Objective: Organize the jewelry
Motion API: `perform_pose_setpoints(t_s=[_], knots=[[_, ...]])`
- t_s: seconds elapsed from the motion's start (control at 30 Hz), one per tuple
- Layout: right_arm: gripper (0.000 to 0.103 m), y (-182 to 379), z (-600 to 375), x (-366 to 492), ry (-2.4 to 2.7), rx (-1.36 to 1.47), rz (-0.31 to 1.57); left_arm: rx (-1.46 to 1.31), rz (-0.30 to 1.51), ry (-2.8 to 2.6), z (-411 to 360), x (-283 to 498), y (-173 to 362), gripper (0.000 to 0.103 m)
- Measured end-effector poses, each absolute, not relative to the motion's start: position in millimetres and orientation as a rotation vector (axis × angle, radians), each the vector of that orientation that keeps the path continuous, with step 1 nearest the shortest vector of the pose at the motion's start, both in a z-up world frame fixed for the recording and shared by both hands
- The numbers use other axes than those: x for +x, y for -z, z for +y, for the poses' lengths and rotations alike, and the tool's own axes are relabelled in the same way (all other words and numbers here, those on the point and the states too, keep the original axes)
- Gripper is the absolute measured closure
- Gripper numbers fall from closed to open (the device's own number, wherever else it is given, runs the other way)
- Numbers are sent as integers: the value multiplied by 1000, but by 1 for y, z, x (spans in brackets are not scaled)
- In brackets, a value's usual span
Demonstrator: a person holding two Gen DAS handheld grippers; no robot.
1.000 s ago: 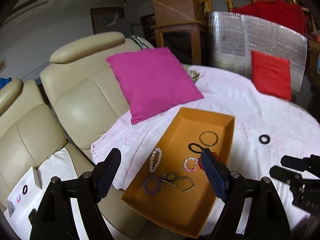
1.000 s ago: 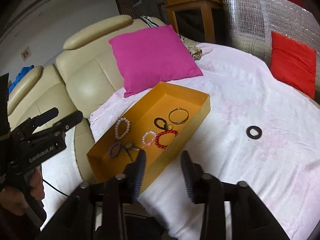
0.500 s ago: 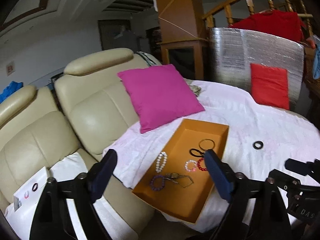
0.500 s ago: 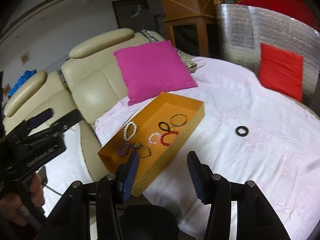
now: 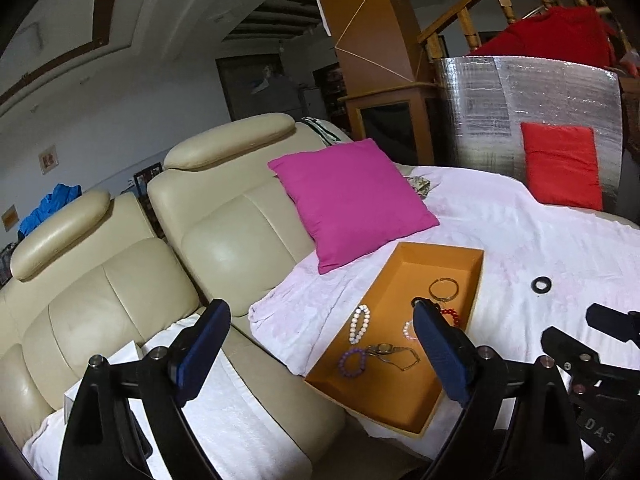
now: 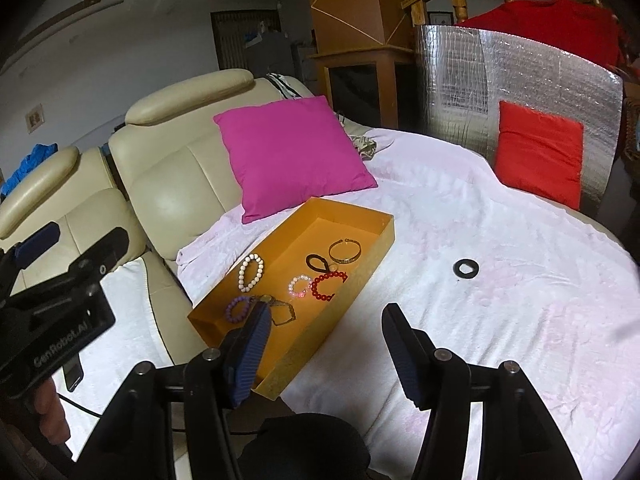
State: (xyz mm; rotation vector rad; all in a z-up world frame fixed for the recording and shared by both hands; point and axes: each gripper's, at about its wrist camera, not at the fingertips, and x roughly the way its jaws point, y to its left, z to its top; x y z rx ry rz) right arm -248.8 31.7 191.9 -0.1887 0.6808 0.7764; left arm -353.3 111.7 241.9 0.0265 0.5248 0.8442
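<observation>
A: Where's the jewelry sitting?

B: Nearly all of it is in the orange tray (image 6: 362, 280) on the pink cloth (image 6: 500, 320), just below the magenta pillow (image 6: 292, 156). A white bead bracelet (image 6: 251, 272) lies by the tray's left wall, a purple one (image 6: 237, 309) near the front, with a watch (image 6: 280, 308) beside it.

A: And further in?

B: A gold bangle (image 6: 344, 251) lies towards the far end, a black loop (image 6: 317, 263) just beside it, then a pale pink bracelet (image 6: 300, 285) touching a red one (image 6: 328, 286).

A: Anything outside the tray?

B: One black ring (image 6: 466, 268) lies alone on the cloth, well to the right of the tray.

A: What are the claws doing?

B: The left claw (image 5: 320, 356) is spread wide with nothing between its fingers; its jaws have just been opening. The right claw (image 6: 326, 354) stands partly open, also empty, and has just been opening too. Both hang above the near edge of the cloth, clear of the tray.

A: And the surroundings?

B: A cream sofa (image 5: 120, 280) stands to the left, and a red cushion (image 6: 538, 152) leans on a silver foil panel (image 6: 460, 80) at the back.
</observation>
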Motion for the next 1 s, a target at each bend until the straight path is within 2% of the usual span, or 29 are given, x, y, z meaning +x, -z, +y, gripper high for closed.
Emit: perform_pose_setpoints(t_s=[1.0], knots=[[40,-199,41,-257,-773,-196,663,-26,519,-803,118,-359,-243,10]])
